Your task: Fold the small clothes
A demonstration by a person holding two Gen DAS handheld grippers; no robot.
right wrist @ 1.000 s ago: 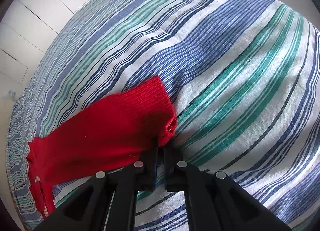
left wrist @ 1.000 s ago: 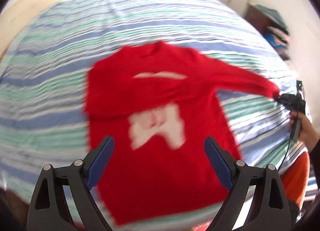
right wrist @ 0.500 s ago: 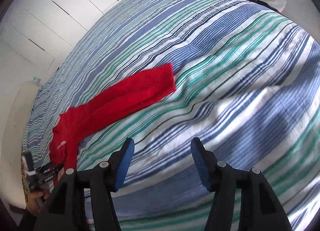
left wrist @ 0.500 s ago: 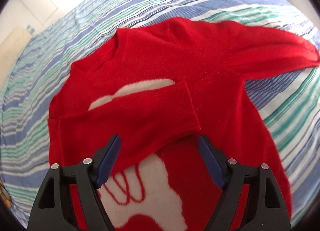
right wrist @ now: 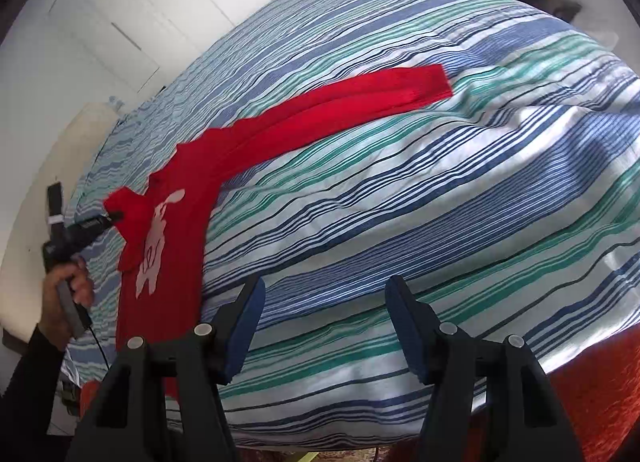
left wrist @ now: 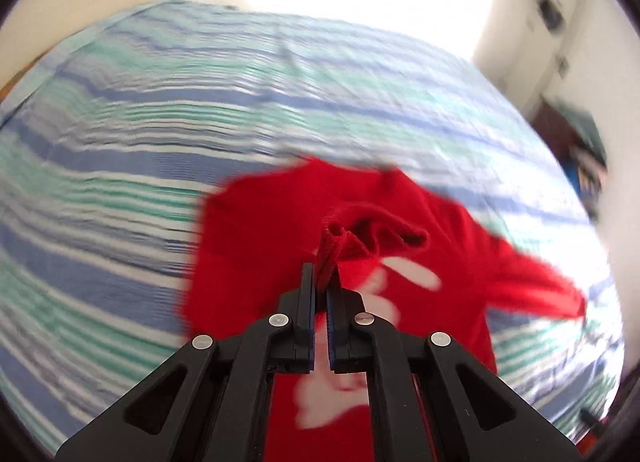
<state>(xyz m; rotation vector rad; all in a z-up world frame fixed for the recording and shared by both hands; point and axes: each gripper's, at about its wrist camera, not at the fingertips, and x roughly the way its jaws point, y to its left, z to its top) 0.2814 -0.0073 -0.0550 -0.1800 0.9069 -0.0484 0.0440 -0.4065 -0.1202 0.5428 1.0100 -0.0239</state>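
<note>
A small red sweater (left wrist: 256, 246) with a white figure on its front lies on the striped bed (left wrist: 120, 134). My left gripper (left wrist: 321, 282) is shut on the cuff of the sweater's left sleeve (left wrist: 340, 240) and holds it lifted over the chest. It also shows in the right wrist view (right wrist: 116, 216) at the far left. The sweater (right wrist: 176, 230) has its other sleeve (right wrist: 360, 102) stretched flat toward the right. My right gripper (right wrist: 322, 322) is open and empty, above the bed's near edge, well away from the sweater.
White wardrobe doors (right wrist: 120, 22) stand behind the bed. A dark shelf with piled clothes (left wrist: 584, 142) is at the right wall. An orange-red fabric (right wrist: 592, 394) shows at the bed's near right edge.
My left gripper has shut on the folded-in left sleeve cuff and lifted it. My right gripper let go of the right sleeve cuff, opened and drew back from it.
</note>
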